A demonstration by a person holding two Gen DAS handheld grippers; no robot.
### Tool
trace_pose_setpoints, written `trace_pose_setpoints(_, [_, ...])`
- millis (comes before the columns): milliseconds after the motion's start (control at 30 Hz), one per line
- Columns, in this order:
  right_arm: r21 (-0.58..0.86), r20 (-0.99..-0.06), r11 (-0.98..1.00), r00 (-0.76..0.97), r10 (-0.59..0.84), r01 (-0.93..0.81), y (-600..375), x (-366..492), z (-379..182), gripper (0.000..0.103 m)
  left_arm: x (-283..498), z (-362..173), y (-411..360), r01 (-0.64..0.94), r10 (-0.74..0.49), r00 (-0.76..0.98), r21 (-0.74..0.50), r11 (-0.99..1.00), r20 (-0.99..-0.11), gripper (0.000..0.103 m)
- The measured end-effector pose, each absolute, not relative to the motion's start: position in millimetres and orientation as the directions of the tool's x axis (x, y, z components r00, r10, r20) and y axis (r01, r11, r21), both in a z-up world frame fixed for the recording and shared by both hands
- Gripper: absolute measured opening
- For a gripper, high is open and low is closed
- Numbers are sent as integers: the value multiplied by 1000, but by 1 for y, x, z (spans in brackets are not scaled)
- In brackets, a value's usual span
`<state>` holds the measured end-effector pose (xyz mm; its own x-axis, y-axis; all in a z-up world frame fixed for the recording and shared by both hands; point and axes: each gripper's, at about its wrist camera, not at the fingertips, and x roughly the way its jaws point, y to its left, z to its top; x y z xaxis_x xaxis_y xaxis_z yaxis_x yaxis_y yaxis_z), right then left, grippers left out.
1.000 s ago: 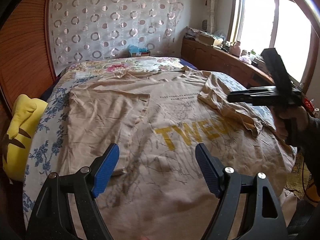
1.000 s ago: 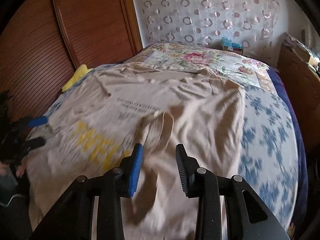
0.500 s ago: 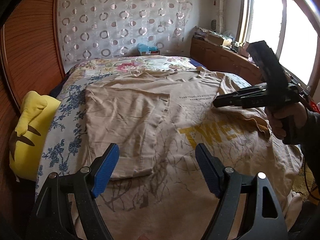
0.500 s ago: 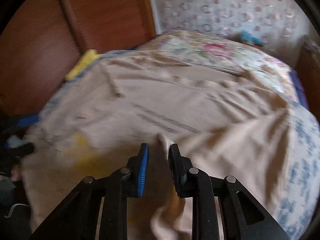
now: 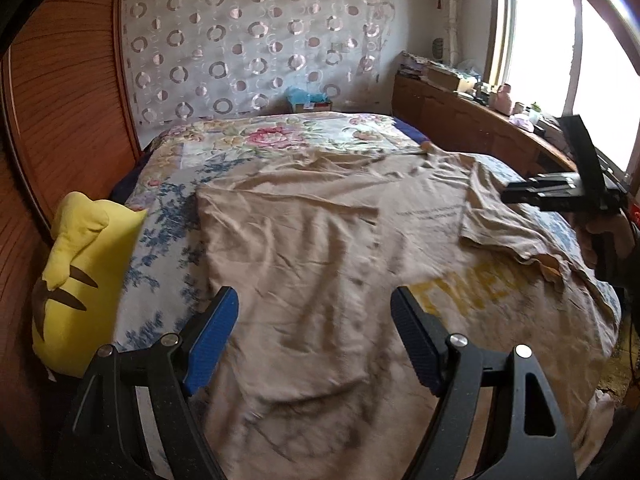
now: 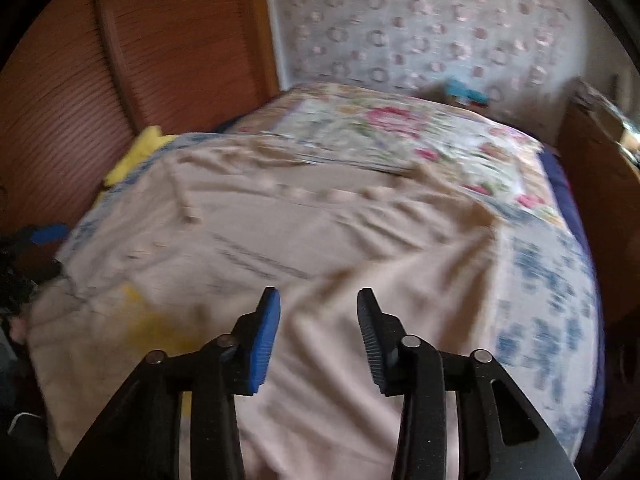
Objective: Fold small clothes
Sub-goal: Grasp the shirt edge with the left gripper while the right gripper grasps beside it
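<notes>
Black hand-held gripper (image 5: 314, 338), blue ribbed pads (image 5: 210, 340), silver screws

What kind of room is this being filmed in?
Most likely a home bedroom: a bed with a floral cover, a beige T-shirt spread on it, a yellow plush pillow beside it, and a wooden sideboard under the window.

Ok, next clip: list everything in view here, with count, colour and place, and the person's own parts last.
T-shirt: one, beige with yellow lettering, spread on the bed, both sides folded inward.
Bedcover: one, white with blue flowers, under the shirt.
Floral quilt: one, pink and green, at the bed's far end.
Plush pillow: one, yellow, left bed edge.
Curtain: one, grey with circles, far wall.
Cabinet: one, brown, cluttered, under the window.
Left gripper: open, empty, above the shirt.
Right gripper: jaws opening, nothing gripped.
Hand: one, holding the right gripper.
</notes>
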<state>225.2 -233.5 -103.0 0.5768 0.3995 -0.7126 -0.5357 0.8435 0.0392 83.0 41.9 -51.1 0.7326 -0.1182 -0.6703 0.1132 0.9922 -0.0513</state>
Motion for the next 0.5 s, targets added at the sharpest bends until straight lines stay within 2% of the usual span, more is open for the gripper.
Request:
trace_pose_setpoints(200, [-17,-749,907,607,268,-421,-276,243,-128,42,109,-55,66,85,-100,706,-57,995,-701,79])
trace_pose_setpoints(500, [-31,-741,936,636,214,-352,-289,270,-135,42,143,-71,90,60,-63,671,-31,998,-738,79])
